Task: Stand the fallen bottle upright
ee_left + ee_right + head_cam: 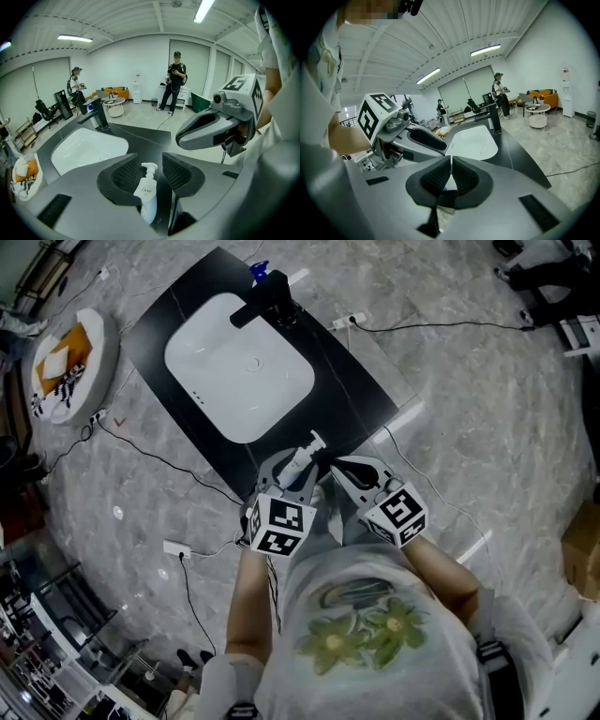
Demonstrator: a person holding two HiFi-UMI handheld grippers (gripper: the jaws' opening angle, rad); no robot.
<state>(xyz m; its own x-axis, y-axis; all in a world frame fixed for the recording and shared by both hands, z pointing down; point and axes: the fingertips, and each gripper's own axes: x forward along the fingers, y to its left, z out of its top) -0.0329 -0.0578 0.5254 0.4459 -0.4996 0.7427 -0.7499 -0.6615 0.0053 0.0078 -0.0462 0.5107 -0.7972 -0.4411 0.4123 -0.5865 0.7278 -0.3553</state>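
A white pump bottle (146, 194) with blue print stands pump-up on the near corner of the black counter (349, 401). In the head view the bottle (303, 457) shows between the two grey grippers. My left gripper (145, 166) is open, its ribbed pads on either side of the bottle's neck with a gap on both sides. In the head view the left gripper (296, 467) reaches over the counter's corner. My right gripper (451, 164) is shut with nothing between its pads. It hangs just right of the bottle (339, 468), apart from it.
A white basin (239, 367) is set in the counter, with a black faucet (267, 296) at its far end. Cables and power strips (176, 547) lie on the marble floor. A round cushion (70, 362) lies at the left. Two people (176, 79) stand far off.
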